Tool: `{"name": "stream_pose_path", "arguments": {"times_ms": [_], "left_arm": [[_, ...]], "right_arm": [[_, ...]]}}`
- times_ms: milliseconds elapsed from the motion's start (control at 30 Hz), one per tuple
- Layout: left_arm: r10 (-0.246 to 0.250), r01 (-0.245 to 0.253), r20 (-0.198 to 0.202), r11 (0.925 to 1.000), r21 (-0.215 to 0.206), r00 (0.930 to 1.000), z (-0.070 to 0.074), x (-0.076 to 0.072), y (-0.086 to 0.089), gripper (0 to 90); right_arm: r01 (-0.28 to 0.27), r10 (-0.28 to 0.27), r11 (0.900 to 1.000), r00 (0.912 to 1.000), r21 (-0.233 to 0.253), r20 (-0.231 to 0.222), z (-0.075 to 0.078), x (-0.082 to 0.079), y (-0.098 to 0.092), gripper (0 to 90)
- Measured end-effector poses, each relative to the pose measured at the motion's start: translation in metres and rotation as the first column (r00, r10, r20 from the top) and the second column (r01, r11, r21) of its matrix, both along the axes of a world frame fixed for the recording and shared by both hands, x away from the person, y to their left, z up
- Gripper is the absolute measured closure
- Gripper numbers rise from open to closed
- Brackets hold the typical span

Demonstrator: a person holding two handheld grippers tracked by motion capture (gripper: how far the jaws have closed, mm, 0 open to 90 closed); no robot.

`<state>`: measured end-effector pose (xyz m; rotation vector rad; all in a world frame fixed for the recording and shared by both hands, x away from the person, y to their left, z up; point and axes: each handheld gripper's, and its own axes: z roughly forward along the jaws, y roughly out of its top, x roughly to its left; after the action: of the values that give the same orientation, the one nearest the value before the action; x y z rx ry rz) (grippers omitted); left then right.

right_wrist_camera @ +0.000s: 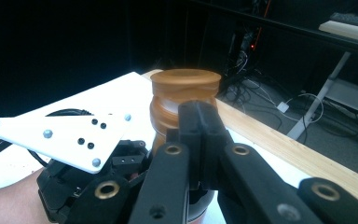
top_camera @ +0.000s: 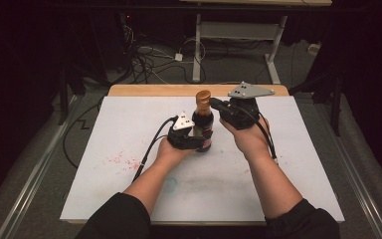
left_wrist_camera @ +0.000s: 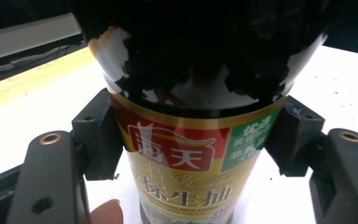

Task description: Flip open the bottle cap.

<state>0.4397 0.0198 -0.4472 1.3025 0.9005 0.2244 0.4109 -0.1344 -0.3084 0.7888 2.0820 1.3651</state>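
Two tools meet at one bottle (top_camera: 203, 122) near the middle of the white bench (top_camera: 129, 124) in the high view: the bottle stands upright, its long axis vertical, with the left tool (top_camera: 195, 139) clamped around its lower body from the person's side and the right tool (top_camera: 218, 105) reaching in from the right at the height of the neck, just under the brown cap (top_camera: 203, 95). The right one is plainly the nearer to the cap, so any twisting of it would fall to that hand while the left steadies the body. In the left gripper view the bottle (left_wrist_camera: 186, 154) fills the gap between the two black jaws, which press against either side of its red and gold label (left_wrist_camera: 182, 163); they are shut on it, spread only as wide as the bottle itself. In the right gripper view the cap (right_wrist_camera: 185, 84) sits straight ahead and slightly above the right tool (right_wrist_camera: 199, 122), whose jaws lie together with no gap between them, holding nothing and resting at or just before the ribbed neck below the cap; whether they touch it I cannot tell. The left tool (right_wrist_camera: 98, 186) with its pale plate shows lower left.
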Motion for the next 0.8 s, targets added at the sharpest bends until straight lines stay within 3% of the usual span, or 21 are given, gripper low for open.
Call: {"name": "stream_pose_path", "arguments": {"times_ms": [800], "left_arm": [[0.005, -0.005, 0.000, 1.0000, 0.001, 1.0000, 0.0002, -0.0006, -0.0007, 29.0]], "right_arm": [[0.001, -0.001, 1.000, 1.0000, -0.003, 0.007, 0.0097, 0.0027, 0.0037, 90.0]]}}
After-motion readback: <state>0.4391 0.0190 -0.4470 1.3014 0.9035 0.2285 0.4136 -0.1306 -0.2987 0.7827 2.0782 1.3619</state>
